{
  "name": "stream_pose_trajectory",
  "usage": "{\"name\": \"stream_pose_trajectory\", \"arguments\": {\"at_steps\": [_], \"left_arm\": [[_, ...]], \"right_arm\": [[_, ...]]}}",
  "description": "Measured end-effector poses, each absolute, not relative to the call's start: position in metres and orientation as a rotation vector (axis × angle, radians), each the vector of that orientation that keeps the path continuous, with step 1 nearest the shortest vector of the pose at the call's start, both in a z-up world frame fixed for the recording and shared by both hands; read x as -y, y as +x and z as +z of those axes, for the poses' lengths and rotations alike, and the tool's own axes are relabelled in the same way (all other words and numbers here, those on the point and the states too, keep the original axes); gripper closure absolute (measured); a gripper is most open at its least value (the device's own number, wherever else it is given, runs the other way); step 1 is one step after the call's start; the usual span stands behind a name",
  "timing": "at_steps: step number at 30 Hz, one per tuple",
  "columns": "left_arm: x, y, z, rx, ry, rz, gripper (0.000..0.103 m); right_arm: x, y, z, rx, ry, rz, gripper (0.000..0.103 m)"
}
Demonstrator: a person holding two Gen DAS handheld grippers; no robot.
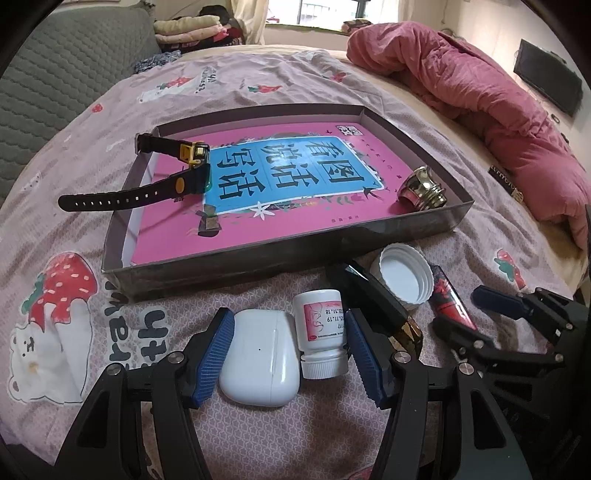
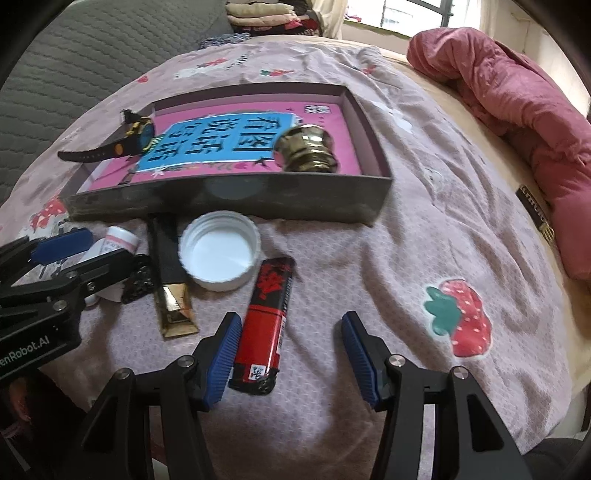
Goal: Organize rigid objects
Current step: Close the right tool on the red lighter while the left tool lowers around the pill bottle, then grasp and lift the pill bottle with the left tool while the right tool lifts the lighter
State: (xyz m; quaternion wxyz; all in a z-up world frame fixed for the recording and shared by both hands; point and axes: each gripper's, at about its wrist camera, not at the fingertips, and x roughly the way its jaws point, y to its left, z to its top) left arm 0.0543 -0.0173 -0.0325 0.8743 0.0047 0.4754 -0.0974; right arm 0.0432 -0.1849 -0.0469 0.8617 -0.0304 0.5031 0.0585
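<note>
A shallow grey box point(image 1: 280, 254) holds a pink book point(image 1: 258, 192), a black watch point(image 1: 155, 177) draped over its left rim and a gold cap point(image 1: 423, 188). My left gripper point(image 1: 290, 354) is open low over the bed, its fingers around a white earbud case point(image 1: 260, 358) and a small white pill bottle point(image 1: 323, 338). My right gripper point(image 2: 291, 350) is open; its left finger is beside a red and black lighter point(image 2: 267, 325). A white lid point(image 2: 219, 254) and a black and gold tube point(image 2: 171, 284) lie in front of the box point(image 2: 229, 205).
A pink quilt point(image 1: 480, 96) is bunched at the right of the bed. A grey padded headboard point(image 1: 44, 92) stands at the left. Folded clothes point(image 1: 195, 29) are stacked at the back. The bedsheet has strawberry prints point(image 2: 460, 317).
</note>
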Motion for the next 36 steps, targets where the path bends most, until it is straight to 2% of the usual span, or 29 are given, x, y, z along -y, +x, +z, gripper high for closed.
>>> {"name": "stream_pose_trajectory", "arguments": {"at_steps": [10,14,18,22,26,36], "left_arm": [[0.016,0.054,-0.033,-0.992,-0.006,-0.204,0.039],[0.014,0.054,-0.033,-0.988,-0.017,-0.207,0.04],[0.016,0.053,-0.03,-0.98,-0.015,-0.225,0.052],[0.025,0.051,-0.03,-0.976,0.02,-0.243,0.057],[0.03,0.051,-0.031,-0.977,0.035,-0.257,0.07],[0.028,0.054,-0.032,-0.98,0.013,-0.288,0.075]], "right_arm": [[0.187,0.052,-0.051,-1.045,-0.084,0.104,0.05],[0.181,0.054,-0.053,-1.03,-0.126,0.115,0.057],[0.179,0.055,-0.054,-1.03,-0.119,0.132,0.064],[0.179,0.056,-0.053,-1.033,-0.105,0.14,0.066],[0.179,0.056,-0.052,-1.029,-0.096,0.149,0.076],[0.187,0.058,-0.051,-1.034,-0.039,0.173,0.08]]}}
